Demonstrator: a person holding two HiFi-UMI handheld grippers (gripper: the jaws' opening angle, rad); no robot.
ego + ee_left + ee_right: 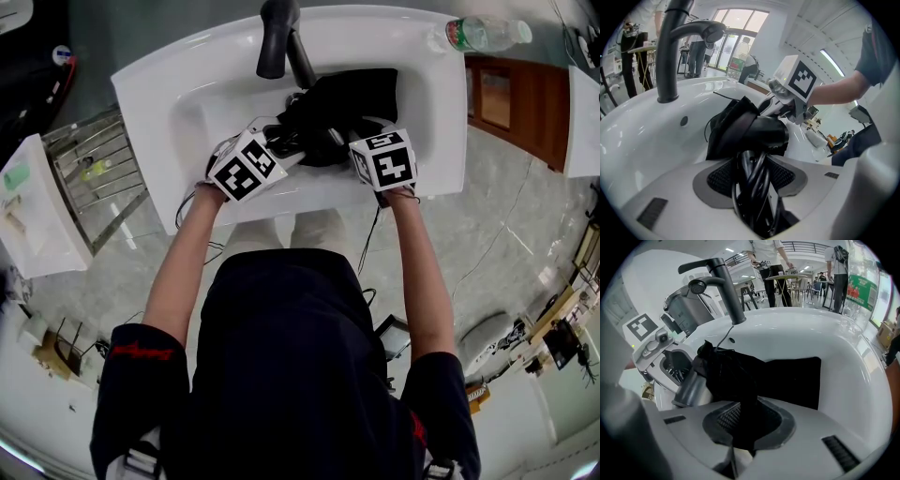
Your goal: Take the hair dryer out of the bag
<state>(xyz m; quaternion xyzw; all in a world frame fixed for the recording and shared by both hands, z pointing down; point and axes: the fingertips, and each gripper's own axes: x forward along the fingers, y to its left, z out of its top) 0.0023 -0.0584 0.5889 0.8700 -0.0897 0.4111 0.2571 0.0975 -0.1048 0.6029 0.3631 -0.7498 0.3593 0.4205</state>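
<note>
Roughly halfway, I'd say. On the left, the left gripper (754,176) is clamped on the handle of the hair dryer (766,133), with the wound-up cord squeezed in there too. The dryer sits low in the sink (187,89), on the person's side of the faucet (275,37). One end of its barrel pokes out while the mouth of the bag (787,380) drapes over the rest. Over on the right, the right gripper (747,423) is pinched shut on a fold of bag cloth. What's left is pulling the two apart till the dryer's clear. The barrel looks to run across the basin, free end toward the left gripper's side, handle pointing back at the person.
</note>
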